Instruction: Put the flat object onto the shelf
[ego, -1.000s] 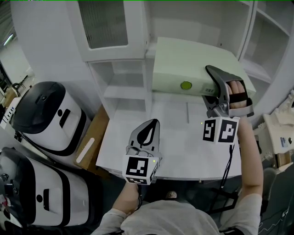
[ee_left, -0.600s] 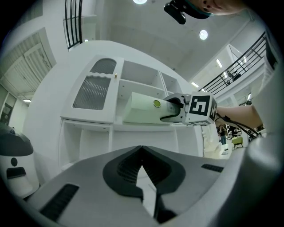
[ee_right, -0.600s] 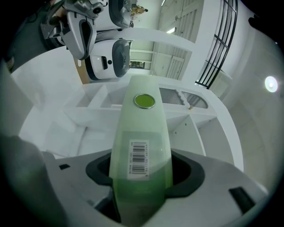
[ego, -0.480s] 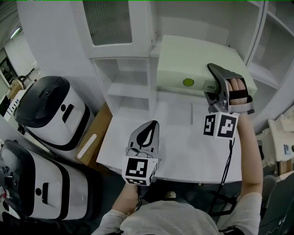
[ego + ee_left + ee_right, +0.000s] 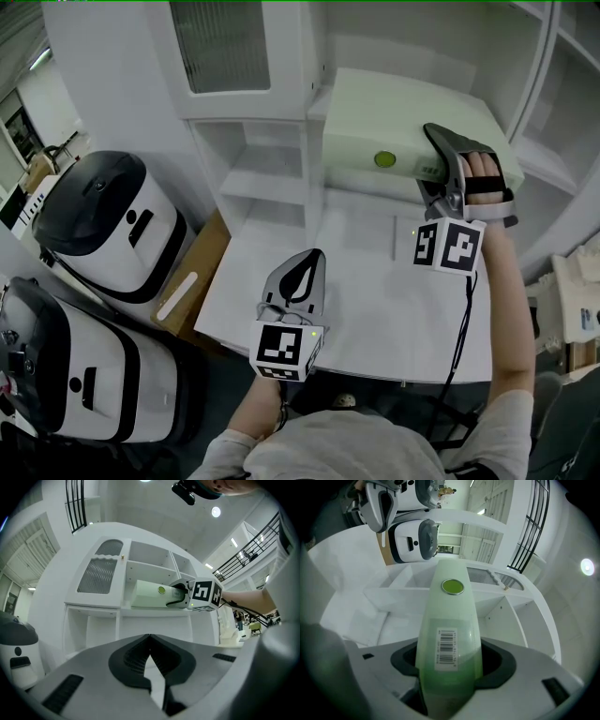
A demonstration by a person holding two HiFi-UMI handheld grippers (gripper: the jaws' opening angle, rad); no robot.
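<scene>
Tongs in your right hand (image 5: 442, 171) are clamped wide across the flat object (image 5: 403, 117), a pale green slab with a round green button on its near edge and a barcode label on the narrow end between the jaws. You hold it at the far right of the scene, lying flat, its far part inside the open bay of the white shelf unit (image 5: 272, 187). It sits just above the ledge there; whether its underside touches the ledge cannot be told. Your right hand (image 5: 480, 183) is strapped into the handle, with the marker cube (image 5: 448, 246) just near of it.

Your left tongs (image 5: 309, 261) hang over the near part of the white surface (image 5: 375, 309), well apart from the flat object. Their jaws are pressed together with nothing between them, and they point toward the far shelf unit.

Far left of the flat object, a cabinet door with ribbed glass (image 5: 220, 42) stands above the small open compartments. Beside the surface on the left a brown cardboard panel (image 5: 187, 281) leans, and left of that stand two black-and-white machines (image 5: 98, 225).
</scene>
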